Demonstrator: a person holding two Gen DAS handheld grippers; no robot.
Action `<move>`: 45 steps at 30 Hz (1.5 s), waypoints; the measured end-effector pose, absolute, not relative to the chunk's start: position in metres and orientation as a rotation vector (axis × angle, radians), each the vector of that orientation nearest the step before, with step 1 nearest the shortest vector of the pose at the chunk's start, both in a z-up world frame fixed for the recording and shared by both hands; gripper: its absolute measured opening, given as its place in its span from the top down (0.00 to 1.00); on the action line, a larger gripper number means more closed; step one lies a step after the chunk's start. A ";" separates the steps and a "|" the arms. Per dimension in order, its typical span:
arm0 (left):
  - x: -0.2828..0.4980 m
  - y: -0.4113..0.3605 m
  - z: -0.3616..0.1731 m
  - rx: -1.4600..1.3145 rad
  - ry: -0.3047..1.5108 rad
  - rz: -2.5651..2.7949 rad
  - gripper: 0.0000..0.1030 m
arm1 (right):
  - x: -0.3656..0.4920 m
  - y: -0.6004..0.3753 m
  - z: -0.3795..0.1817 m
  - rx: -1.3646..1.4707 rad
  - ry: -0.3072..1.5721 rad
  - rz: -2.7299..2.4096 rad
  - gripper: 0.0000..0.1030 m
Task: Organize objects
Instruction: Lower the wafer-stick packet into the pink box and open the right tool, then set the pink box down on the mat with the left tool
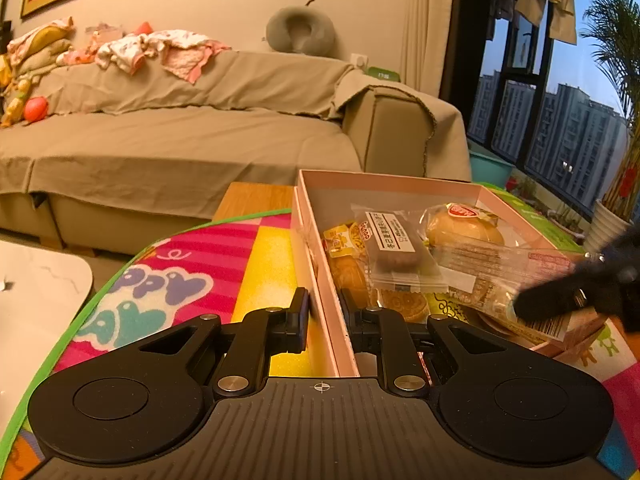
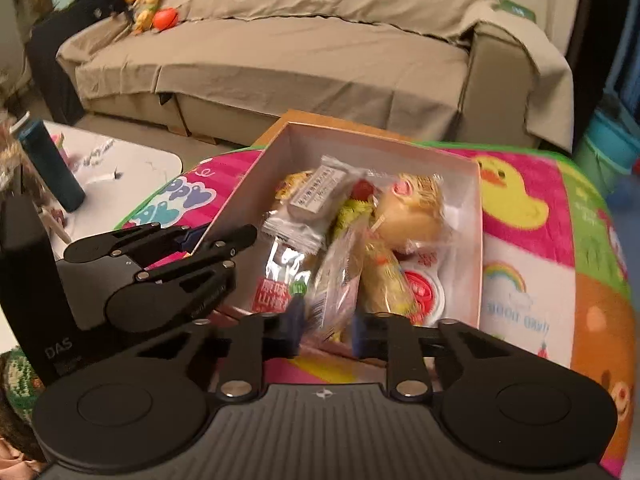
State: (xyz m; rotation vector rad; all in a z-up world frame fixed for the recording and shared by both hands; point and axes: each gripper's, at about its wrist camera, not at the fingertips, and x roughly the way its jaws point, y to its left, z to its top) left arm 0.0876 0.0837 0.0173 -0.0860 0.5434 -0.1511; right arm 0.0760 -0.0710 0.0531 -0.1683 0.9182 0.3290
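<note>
Left tool (image 1: 324, 322) clamped narrow on the near wall of the pink box (image 1: 320, 276), one finger outside over the colourful mat (image 1: 224, 264), one inside. Most likely a steadying hold, so the box stays put on the desk (image 1: 256, 196) while packets go in.

Right tool (image 2: 326, 330) low over the near end of the same box, pointing steeply down, blue pads either side of a long clear-wrapped snack packet (image 2: 336, 292). Pads look drawn in against the wrapper (blur makes the exact contact hard to confirm), so judged as gripping it and not standing wide. Packet slanted, its far end lying in among the other snacks, its near end between the pads; probably being lowered into place.

Inside the box: a round bun in a wrapper (image 1: 464, 230) toward the far right, a small grey-labelled cake packet (image 1: 394, 240) near the middle, yellow pastries (image 1: 352, 272) along the left wall. From the left camera the right tool shows only as a dark blur at the box's right edge, over the long packet.

Box itself toward the far edge of the mat, sofa (image 1: 180, 140) behind.
</note>
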 end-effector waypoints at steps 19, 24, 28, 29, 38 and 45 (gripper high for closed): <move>0.088 0.084 0.018 -0.086 0.544 -0.152 0.82 | 0.089 -0.085 0.078 -0.183 0.763 0.179 0.75; 0.088 0.084 0.018 -0.086 0.544 -0.153 0.82 | 0.095 -0.090 0.064 -0.156 0.849 0.181 0.79; 0.088 0.084 0.018 -0.086 0.544 -0.153 0.82 | 0.093 -0.086 0.040 -0.129 0.927 0.237 0.80; 0.088 0.084 0.018 -0.086 0.544 -0.153 0.82 | 0.089 -0.084 0.038 -0.146 0.913 0.233 0.80; 0.091 0.086 0.016 -0.104 0.551 -0.161 0.81 | 0.015 -0.120 0.059 -0.344 0.670 0.224 0.29; 0.100 0.091 0.016 -0.126 0.601 -0.191 0.80 | 0.025 -0.141 0.013 -0.337 0.680 0.288 0.30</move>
